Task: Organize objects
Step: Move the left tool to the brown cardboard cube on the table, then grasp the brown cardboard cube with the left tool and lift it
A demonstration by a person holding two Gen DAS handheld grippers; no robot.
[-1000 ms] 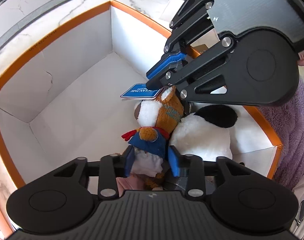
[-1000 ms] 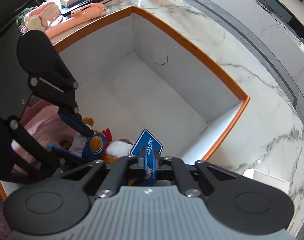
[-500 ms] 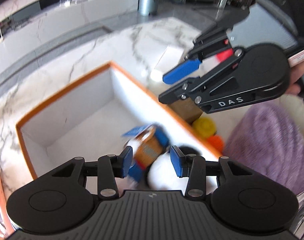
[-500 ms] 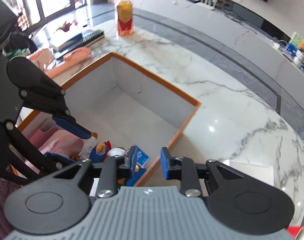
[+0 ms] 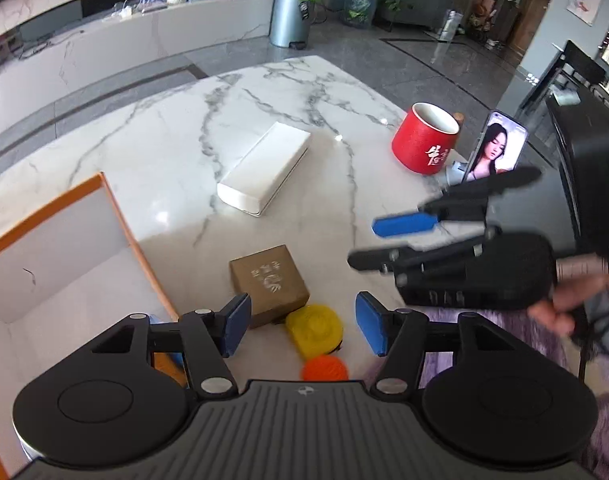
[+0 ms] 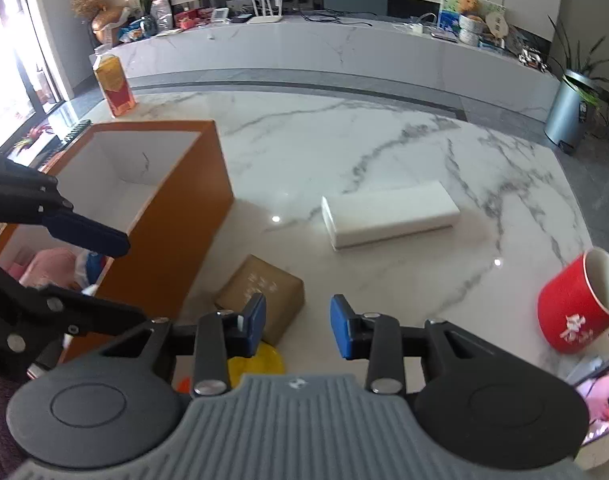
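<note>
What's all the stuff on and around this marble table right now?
Storage box: one, orange outside, white inside, left side of table.
Soft toys: a few, pink and blue, inside the storage box.
White box: one, flat, mid-table.
Brown box: one, beside the storage box.
Yellow disc: one, by the brown box.
Orange disc: one, beside the yellow one.
Mug: one, red.
Phone: one, propped up, screen lit.
Bottle: one, orange, far edge.
Left gripper: open, empty.
Right gripper: open, empty.

Carton [image 5: 269,280] just beside bin [image 5: 116,216]
</note>
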